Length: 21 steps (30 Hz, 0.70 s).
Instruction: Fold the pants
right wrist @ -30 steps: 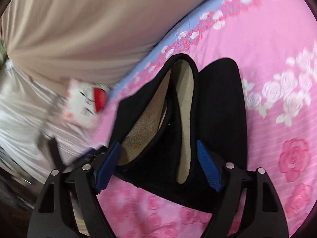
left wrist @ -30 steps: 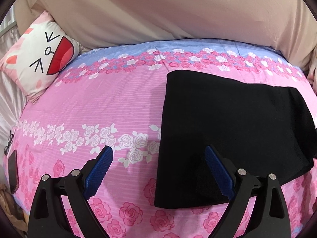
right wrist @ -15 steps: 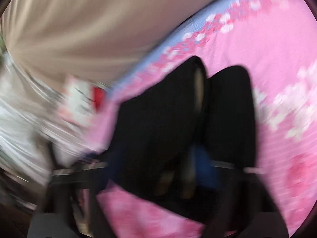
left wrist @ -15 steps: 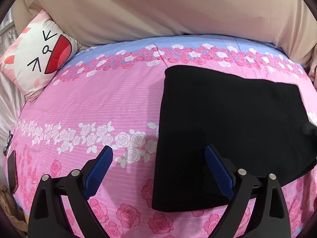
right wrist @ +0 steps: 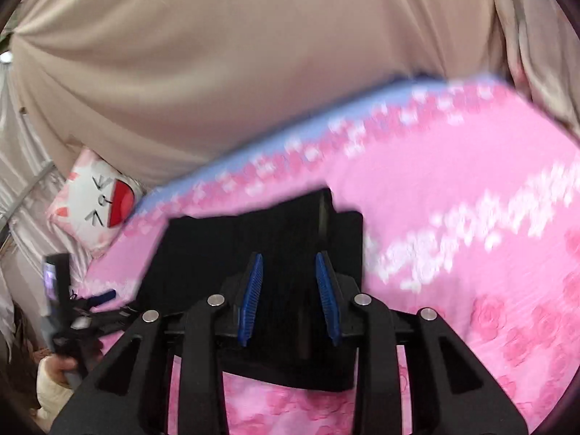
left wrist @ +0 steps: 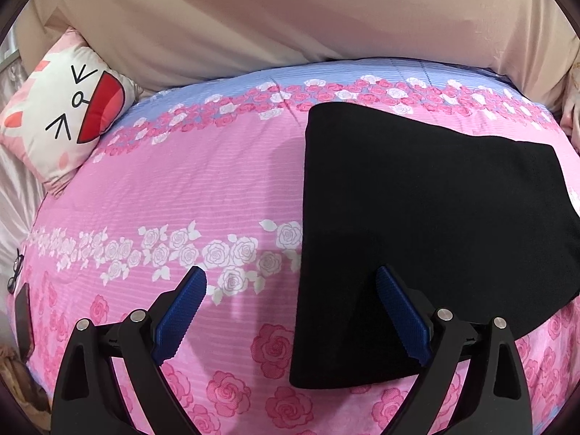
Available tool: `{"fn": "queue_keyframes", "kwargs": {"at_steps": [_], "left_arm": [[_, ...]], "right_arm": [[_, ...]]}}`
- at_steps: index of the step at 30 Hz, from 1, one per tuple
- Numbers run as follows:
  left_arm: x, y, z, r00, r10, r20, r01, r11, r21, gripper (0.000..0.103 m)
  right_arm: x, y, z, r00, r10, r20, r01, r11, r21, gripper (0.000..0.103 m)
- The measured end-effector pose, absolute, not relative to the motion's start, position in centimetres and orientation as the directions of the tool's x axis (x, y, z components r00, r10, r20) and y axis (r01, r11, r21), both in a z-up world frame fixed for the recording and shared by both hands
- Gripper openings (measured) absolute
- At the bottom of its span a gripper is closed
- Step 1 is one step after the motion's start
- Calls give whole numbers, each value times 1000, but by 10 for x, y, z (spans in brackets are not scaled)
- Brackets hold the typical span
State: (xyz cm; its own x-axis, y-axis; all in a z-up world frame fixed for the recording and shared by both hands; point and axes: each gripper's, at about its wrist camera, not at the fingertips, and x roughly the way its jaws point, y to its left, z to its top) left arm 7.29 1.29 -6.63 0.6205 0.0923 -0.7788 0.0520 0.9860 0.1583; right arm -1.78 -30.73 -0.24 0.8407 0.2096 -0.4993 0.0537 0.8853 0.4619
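The black pants point(left wrist: 427, 224) lie folded flat into a rough rectangle on the pink rose bedspread point(left wrist: 203, 195). My left gripper point(left wrist: 290, 311) is open and empty, hovering over the near left edge of the pants, its right finger above the cloth. In the right wrist view the pants point(right wrist: 217, 253) lie flat under my right gripper point(right wrist: 288, 297). Its jaws stand partly open with a gap between the blue pads, holding nothing. The view is motion-blurred.
A cat-face pillow point(left wrist: 61, 123) lies at the far left of the bed, also visible in the right wrist view point(right wrist: 98, 206). A beige curtain point(left wrist: 290, 18) hangs behind the bed. Glasses point(left wrist: 15, 272) and a dark phone point(left wrist: 23, 319) lie at the left edge.
The right gripper let go of the lifted waistband and narrowed; the pants now lie flat. The left gripper barely moved and stayed open.
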Motion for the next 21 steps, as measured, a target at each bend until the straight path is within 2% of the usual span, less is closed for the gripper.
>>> {"fn": "queue_keyframes", "kwargs": {"at_steps": [2,4,5,6,7,8,10,12,14,16,17,18,19,21], "left_arm": [[75,13,-70,617,86,-783,48,988,146,93],[74,14,-71,620,82,-781,41,990,137,93],[73,14,-71,623,76,-778,47,990,134,94],[72,15,-71,622,72,-780,56,989,136,94],[70,17,-69,621,68,-781,65,988,138,94],[66,22,-65,628,65,-775,63,989,135,94],[61,35,-57,647,82,-758,24,992,127,94],[63,53,-53,647,76,-759,-28,997,76,93],[69,66,-54,629,61,-775,-59,998,31,93],[73,76,-57,607,66,-792,-81,996,21,93],[73,78,-58,606,71,-793,-83,996,26,93],[72,81,-59,604,81,-793,-86,996,37,93],[72,85,-60,599,96,-795,-88,995,54,93],[68,92,-60,599,101,-794,-89,994,59,93]], "right_arm": [[-2,-291,-9,804,265,-533,-2,897,442,29],[24,-283,-45,722,219,-656,49,930,364,28],[27,-288,-61,719,219,-660,49,931,363,24],[22,-295,-59,743,232,-627,61,910,410,21],[19,-299,-53,734,243,-634,91,890,446,20],[19,-300,-41,744,243,-622,106,877,469,25],[20,-287,-8,786,265,-559,24,889,456,25],[31,-271,11,785,291,-547,-42,906,422,25],[57,-259,5,760,304,-574,-69,916,395,29],[101,-261,-27,705,240,-667,11,937,349,29],[120,-267,-49,659,213,-722,64,940,335,25],[124,-277,-55,696,245,-675,66,914,400,25],[124,-278,-52,687,244,-684,88,907,413,22],[108,-278,-31,713,261,-651,84,890,449,25]]}}
